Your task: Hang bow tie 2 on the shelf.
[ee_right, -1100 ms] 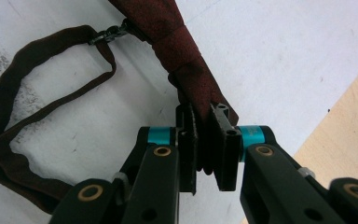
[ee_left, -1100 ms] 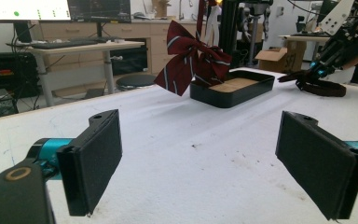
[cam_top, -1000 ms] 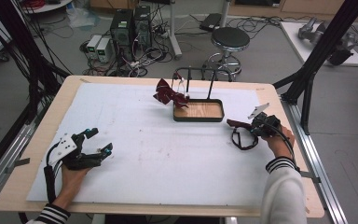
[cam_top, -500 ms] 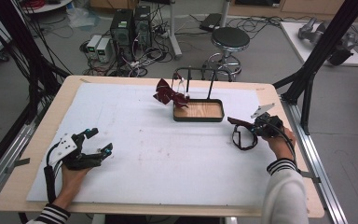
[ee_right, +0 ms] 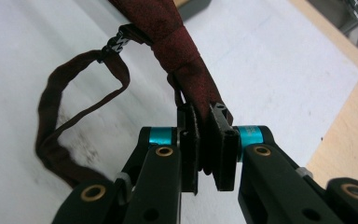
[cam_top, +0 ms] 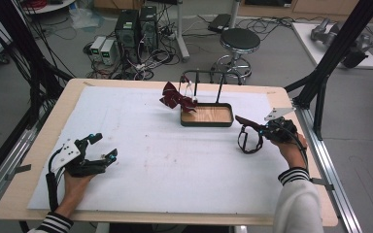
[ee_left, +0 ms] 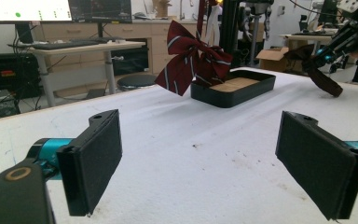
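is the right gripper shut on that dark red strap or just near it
Shut on it: the right gripper pinches the dark red strap between its jaws.

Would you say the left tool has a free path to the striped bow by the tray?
Probably yes: the left tool stands open, and bare white mat lies between it and the bow hanging beside the tray.

One camera hung above the person's side of the table (cam_top: pixel 141 160), looking forward and down across its whole top to the floor beyond. The left gripper (ee_left: pixel 205 158) carried another, set low near the surface, facing across the table toward the black tray (ee_left: pixel 235 88); the overhead camera took in that tray too. The third rode the right gripper (ee_right: pixel 205 140), very close, looking along its jaws at the white surface.
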`<state>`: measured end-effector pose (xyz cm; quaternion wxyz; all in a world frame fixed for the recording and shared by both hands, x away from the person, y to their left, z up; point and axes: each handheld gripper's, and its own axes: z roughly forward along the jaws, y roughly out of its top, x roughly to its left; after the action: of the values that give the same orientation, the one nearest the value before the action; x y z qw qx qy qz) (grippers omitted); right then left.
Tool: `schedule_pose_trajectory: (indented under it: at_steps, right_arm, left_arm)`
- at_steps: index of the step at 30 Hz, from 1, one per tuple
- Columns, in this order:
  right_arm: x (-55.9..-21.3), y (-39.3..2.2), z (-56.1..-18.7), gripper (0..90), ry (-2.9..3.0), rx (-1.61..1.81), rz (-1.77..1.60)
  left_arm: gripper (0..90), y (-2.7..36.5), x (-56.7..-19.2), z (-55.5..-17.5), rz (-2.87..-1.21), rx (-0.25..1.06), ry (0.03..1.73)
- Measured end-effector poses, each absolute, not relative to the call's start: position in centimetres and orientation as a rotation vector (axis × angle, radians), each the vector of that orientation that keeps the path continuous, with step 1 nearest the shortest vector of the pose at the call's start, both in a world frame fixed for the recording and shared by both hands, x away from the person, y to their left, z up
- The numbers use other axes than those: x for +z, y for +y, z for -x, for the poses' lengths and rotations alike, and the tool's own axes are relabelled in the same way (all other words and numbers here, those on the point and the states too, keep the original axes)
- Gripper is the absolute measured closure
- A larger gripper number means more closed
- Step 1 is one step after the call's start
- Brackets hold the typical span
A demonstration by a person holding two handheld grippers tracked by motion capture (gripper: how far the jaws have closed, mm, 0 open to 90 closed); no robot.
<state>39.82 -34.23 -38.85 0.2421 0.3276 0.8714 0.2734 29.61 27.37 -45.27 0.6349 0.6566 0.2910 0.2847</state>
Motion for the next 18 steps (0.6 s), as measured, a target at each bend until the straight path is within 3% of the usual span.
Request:
schedule_pose_trajectory:
  at_steps: [18]
  right_arm:
    - [-37.4,-33.1,-39.0,83.5,2.288,0.981,-0.894]
  left_arm:
    - [15.0,27.3,-45.3,-29.6,-1.502,0.660,0.666]
